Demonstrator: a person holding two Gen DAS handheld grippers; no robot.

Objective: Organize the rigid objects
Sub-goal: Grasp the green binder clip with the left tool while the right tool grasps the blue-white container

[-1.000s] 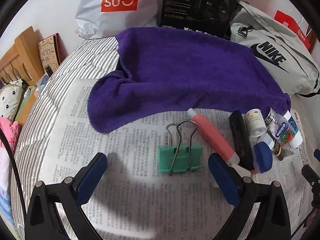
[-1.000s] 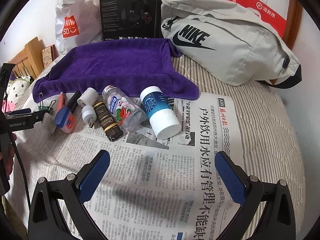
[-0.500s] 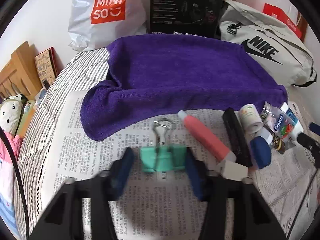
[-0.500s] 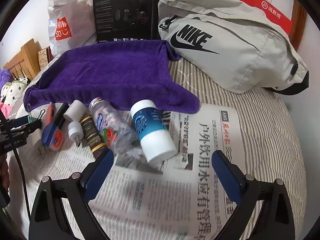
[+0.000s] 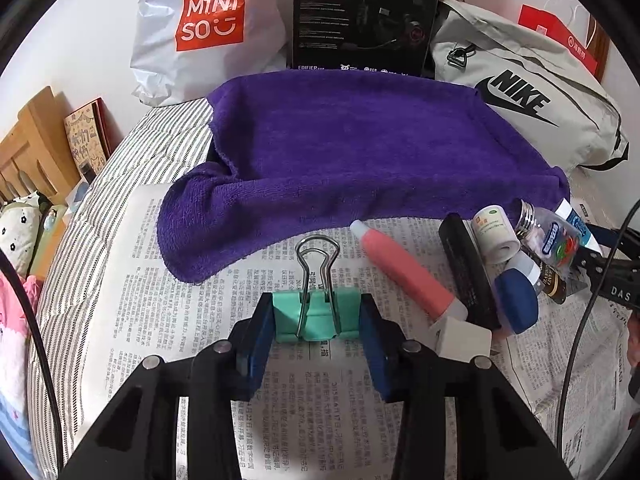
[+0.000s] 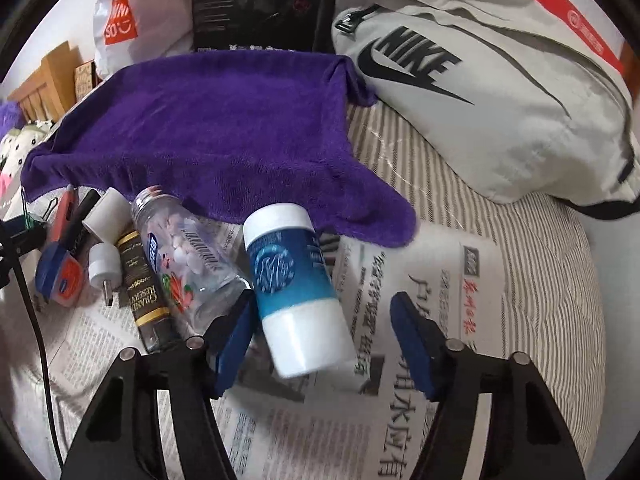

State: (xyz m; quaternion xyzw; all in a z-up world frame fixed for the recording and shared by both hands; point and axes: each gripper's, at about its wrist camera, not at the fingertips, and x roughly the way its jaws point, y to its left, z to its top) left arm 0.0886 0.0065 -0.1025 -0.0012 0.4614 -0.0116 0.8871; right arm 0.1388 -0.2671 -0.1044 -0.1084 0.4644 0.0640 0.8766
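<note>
Barely begun: left gripper (image 5: 316, 316) fingers are pinching the clip (image 5: 314, 314) on the newspaper (image 5: 160, 300); right gripper (image 6: 326, 334), fingers apart, is straddling the bottle (image 6: 296, 288). Remaining items are lying beside the towel (image 5: 352, 152), seemingly unsorted.

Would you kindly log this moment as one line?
left gripper: shut on green binder clip | right gripper: open, straddling blue-white bottle | surface: newspaper

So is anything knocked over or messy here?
Yes. The blue-and-white plastic bottle and clear pill bottle lie tipped on the newspaper, and the purple towel is rumpled. Nothing spilled.
</note>
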